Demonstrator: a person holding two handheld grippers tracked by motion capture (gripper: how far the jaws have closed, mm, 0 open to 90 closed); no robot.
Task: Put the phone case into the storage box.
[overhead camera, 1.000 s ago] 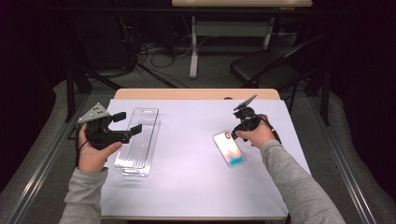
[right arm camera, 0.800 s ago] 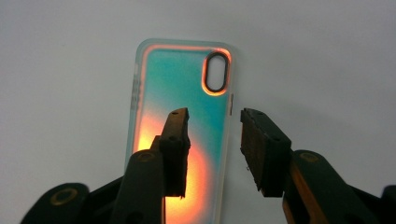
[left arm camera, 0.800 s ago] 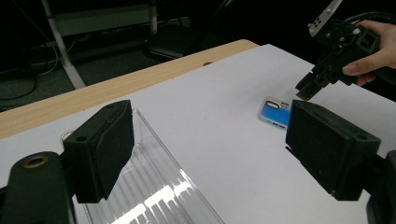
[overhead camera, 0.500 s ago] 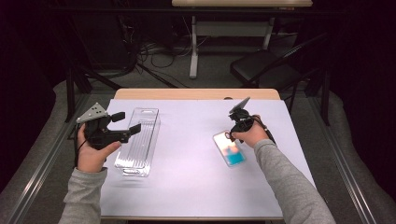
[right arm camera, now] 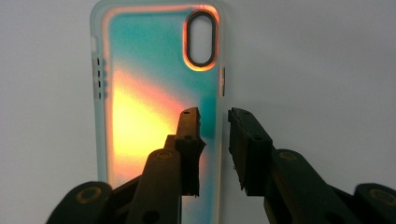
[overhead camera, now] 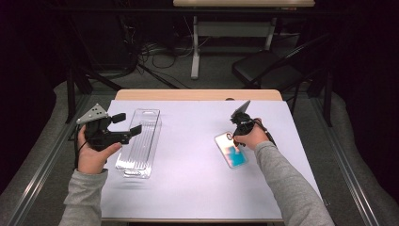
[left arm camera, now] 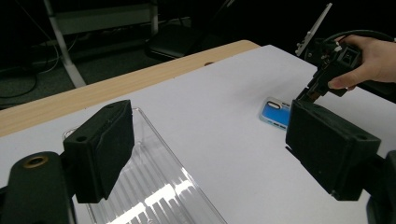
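Observation:
A translucent phone case (overhead camera: pixel 235 156), teal and orange with an oval camera cutout, lies flat on the table's right half. My right gripper (overhead camera: pixel 231 141) points down at its near end. In the right gripper view the case (right arm camera: pixel 149 93) has one long edge between the jaws of my right gripper (right arm camera: pixel 215 116). These jaws have just been closing, and a narrow gap still shows between the pads. My left gripper (overhead camera: pixel 128 124) hovers open over a clear ribbed plastic tray (overhead camera: pixel 141 146) at the left, its jaws wide apart with nothing between them (left arm camera: pixel 205 149). The tray (left arm camera: pixel 154 186) lies below it.
The table (overhead camera: pixel 188 188) has a pale cover, with a bare wooden strip (overhead camera: pixel 197 95) along its far edge. Beyond it on the dark floor stand a black chair (overhead camera: pixel 263 70), a white table leg and cables. Metal rails run along both sides.
My right gripper has dropped toward the phone case and come in over its near end, with the jaws drawing closer together. The left hand and the tray have stayed put.

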